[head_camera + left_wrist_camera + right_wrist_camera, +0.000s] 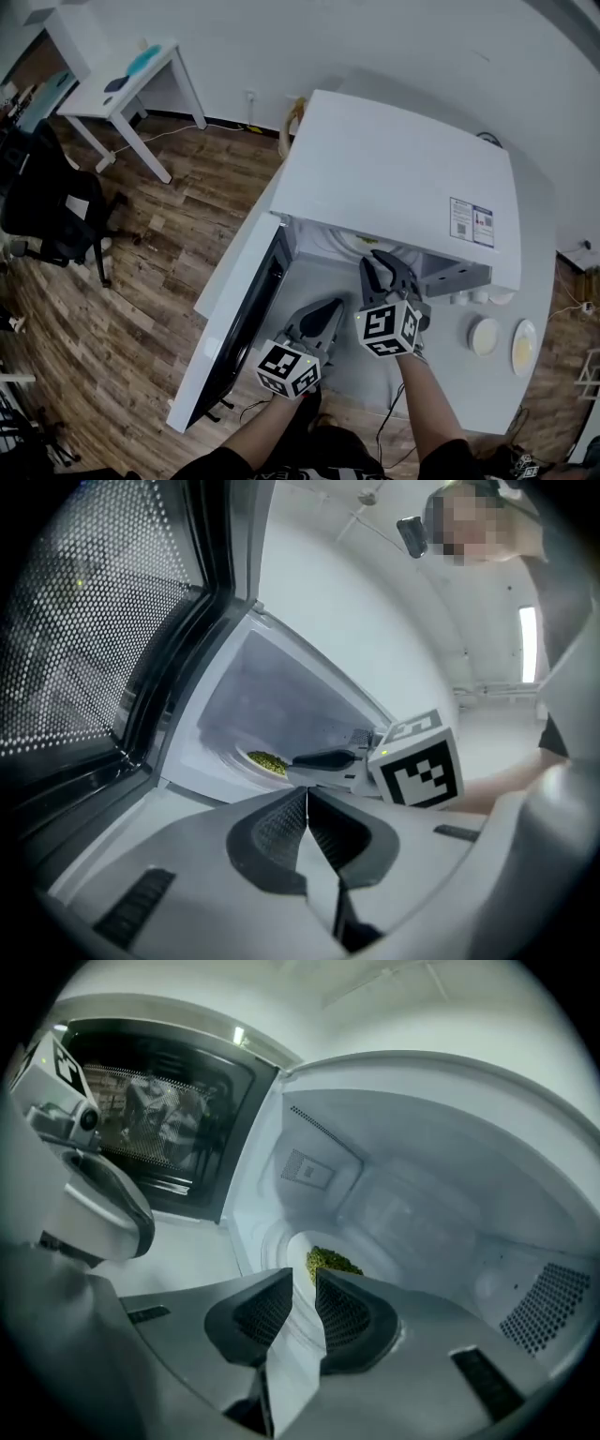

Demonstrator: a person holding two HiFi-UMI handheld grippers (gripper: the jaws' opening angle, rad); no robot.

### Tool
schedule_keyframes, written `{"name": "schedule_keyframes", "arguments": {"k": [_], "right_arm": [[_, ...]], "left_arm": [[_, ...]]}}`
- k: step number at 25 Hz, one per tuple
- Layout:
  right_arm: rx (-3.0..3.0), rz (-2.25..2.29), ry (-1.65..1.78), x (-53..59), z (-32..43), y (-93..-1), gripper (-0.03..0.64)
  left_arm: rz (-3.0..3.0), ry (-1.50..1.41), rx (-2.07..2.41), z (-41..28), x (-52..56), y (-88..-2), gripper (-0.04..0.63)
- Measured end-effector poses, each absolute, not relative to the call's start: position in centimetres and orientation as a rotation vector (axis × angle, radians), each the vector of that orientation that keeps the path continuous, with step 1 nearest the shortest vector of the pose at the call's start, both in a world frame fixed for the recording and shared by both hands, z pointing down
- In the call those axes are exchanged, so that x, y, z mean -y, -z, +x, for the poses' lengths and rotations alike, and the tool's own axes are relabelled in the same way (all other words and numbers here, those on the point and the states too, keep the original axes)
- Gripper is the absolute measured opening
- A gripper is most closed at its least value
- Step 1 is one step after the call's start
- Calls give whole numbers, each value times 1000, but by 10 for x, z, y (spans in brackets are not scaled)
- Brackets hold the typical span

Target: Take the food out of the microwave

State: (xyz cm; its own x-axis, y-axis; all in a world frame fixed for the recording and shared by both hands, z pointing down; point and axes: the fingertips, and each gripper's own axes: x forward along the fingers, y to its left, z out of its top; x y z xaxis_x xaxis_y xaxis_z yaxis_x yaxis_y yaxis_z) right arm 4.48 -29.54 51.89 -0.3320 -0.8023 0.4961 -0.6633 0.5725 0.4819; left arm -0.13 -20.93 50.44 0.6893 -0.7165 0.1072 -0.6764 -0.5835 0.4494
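Food [330, 1262], a loose green heap, lies on a pale dish [292, 1246] inside the open microwave [394, 178]. We judge it light but spillable, so the stiff dish rim is the hold. Left tongs [307, 797] closed, empty; right tongs [302, 1283] slightly parted, empty.

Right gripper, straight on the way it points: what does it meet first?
Most likely the green food on the floor of the open microwave. Nothing shows in between, though depth is hard to judge.

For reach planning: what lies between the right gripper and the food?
Only bare plate, between right gripper and food; the right gripper view shows it.
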Motion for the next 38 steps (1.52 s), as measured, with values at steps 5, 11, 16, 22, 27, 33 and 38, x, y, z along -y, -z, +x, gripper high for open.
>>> {"name": "schedule_keyframes", "arguments": {"k": [5,11,16,22,27,33,38], "right_arm": [[2042,1050,289,303,38,-531,72],[2012,989,282,315,34,-537,77],[1969,943,354,314,30,-540,56],[1950,944,447,304,29,-539,44],[1972,945,478,283,32,-536,44],[2004,944,496,262,37,-534,44],[2033,934,516,246,37,-531,44]], "left_arm": [[2428,128,1078,-3,210,-506,11],[2430,132,1074,-1,209,-506,11],[2423,142,1077,-2,205,-504,11],[2399,166,1051,-1,209,-504,11],[2332,220,994,4,211,-507,11],[2234,295,885,13,216,-512,12],[2075,409,805,14,226,-517,89]]}}
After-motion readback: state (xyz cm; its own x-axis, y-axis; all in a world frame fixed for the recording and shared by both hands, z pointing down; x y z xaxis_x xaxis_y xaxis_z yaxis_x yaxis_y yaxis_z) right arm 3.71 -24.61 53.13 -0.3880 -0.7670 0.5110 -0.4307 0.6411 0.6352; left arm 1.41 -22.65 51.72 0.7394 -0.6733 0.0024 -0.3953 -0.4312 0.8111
